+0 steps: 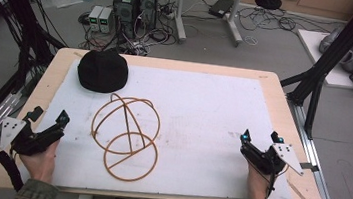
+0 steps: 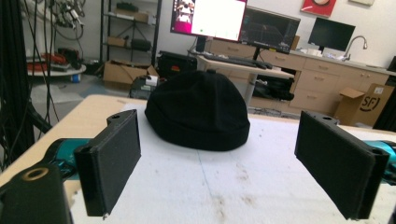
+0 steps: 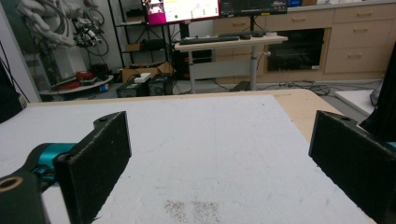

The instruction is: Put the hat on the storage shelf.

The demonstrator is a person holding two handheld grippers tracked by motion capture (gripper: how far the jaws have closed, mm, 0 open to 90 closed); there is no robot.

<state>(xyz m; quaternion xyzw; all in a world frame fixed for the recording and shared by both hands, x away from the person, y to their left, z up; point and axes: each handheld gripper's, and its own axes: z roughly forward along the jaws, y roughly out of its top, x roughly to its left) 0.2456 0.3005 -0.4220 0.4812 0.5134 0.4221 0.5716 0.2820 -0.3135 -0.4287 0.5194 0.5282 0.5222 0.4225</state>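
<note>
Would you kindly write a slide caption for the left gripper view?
Left gripper, jaws open, faces a black beanie resting on the white mat.

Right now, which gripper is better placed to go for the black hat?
Left. The left gripper sits on the hat's side of the table, jaws open and aimed at the black hat. The right gripper is at the far edge, facing bare white mat.
</note>
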